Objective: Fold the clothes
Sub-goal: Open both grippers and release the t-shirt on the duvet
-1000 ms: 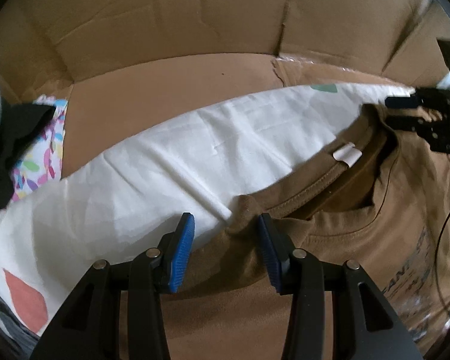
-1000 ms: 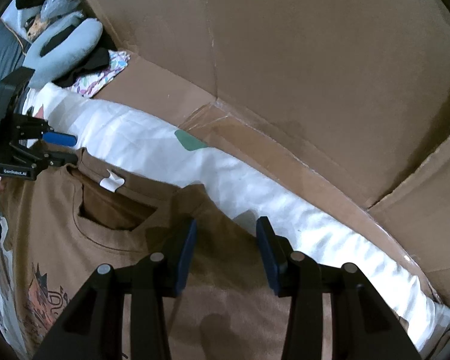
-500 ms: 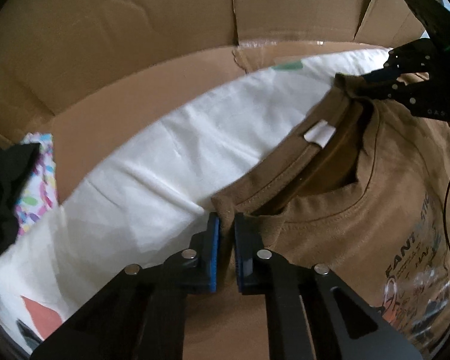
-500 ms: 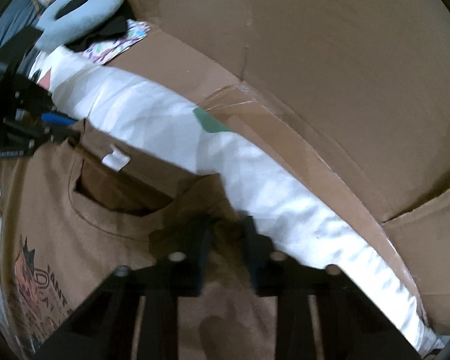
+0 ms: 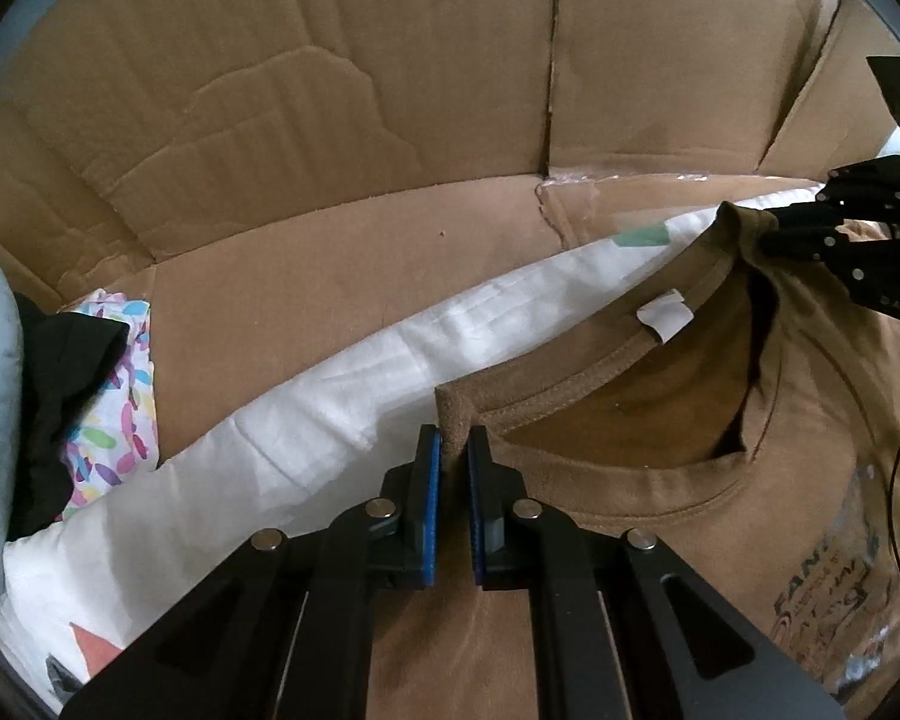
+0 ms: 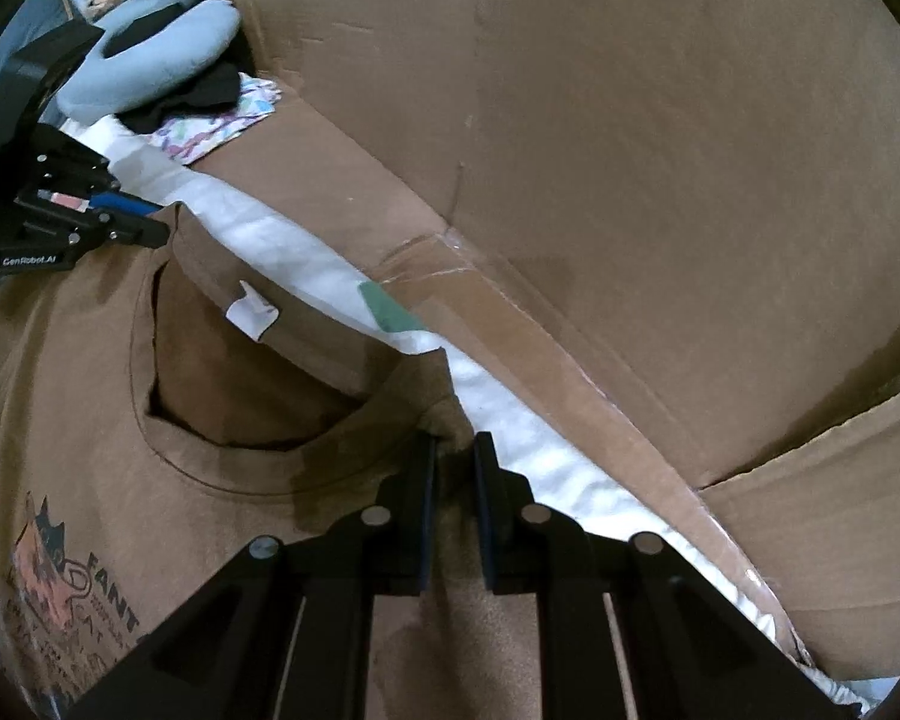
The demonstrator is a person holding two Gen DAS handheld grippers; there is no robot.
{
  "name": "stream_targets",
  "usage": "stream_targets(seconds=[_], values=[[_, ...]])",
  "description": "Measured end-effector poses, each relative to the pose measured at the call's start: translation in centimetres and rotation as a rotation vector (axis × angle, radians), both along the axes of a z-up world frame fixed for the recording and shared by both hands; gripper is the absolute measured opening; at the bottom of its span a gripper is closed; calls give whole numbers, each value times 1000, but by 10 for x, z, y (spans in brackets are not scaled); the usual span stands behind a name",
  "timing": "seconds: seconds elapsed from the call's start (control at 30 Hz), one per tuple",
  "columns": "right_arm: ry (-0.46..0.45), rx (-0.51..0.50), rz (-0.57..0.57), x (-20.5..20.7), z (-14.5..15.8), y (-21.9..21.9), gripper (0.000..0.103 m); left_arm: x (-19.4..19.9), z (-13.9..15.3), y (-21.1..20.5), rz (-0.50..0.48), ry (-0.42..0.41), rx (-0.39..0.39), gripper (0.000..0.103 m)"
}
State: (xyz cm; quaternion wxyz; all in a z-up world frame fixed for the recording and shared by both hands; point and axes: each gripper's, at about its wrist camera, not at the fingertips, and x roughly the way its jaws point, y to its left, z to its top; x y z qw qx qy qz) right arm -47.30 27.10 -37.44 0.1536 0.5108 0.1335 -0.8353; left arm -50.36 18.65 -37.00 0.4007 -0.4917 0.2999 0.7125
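Observation:
A brown T-shirt (image 5: pixel 660 540) with a printed front lies face up on a white sheet (image 5: pixel 270 438), its collar toward the cardboard. My left gripper (image 5: pixel 453 450) is shut on a pinch of shoulder fabric beside the collar. In the right wrist view my right gripper (image 6: pixel 455 450) is shut on the other shoulder of the T-shirt (image 6: pixel 90 450), just past the neck opening. Each gripper shows in the other's view: the right gripper (image 5: pixel 768 234) at the far shoulder, the left gripper (image 6: pixel 150 222) at the upper left. A white label (image 6: pixel 252 315) sits inside the collar.
Tall cardboard walls (image 5: pixel 330 120) stand close behind the sheet, with a cardboard flap (image 6: pixel 570 360) along its edge. A pile at one end holds a light blue item (image 6: pixel 150 60), a black garment (image 5: pixel 60 390) and a colourful patterned cloth (image 5: pixel 120 420).
Both grippers went from open over the shoulders to shut on the fabric. The pinched shoulders now stand raised a little, and the collar is stretched between the two grippers.

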Motion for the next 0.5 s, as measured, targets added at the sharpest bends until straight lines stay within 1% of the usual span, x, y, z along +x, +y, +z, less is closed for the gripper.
stream_targets(seconds=[0.03, 0.1, 0.13, 0.2, 0.23, 0.27, 0.3, 0.33, 0.37, 0.47, 0.5], values=[[-4, 5, -7, -1, -3, 0, 11, -1, -7, 1, 8, -12, -22, 8], [-67, 28, -22, -7, -18, -2, 13, -3, -20, 4, 32, -47, -70, 12], [-77, 38, -28, -9, -21, -3, 13, -4, -20, 5, 44, -45, -71, 12], [-71, 11, -41, -9, -16, -1, 18, -7, -16, 5, 73, -54, -60, 14], [-74, -10, -49, -9, -12, 2, 23, -8, -13, 4, 89, -62, -51, 15], [-78, -37, -47, -8, -6, 6, 32, -9, -9, 3, 102, -66, -39, 23], [-76, -56, -47, -6, 1, 10, 36, -10, -4, 0, 110, -61, -22, 38], [-73, -73, -47, -4, 8, 15, 44, -10, 2, -4, 121, -59, -2, 45], [-69, -94, -48, -2, 17, 21, 45, -11, 8, -9, 137, -60, 23, 53], [-54, -155, -65, 8, 45, 43, 45, -12, 24, -29, 181, -73, 70, 54], [-47, -161, -74, 12, 51, 50, 45, -11, 28, -38, 187, -75, 76, 54]])
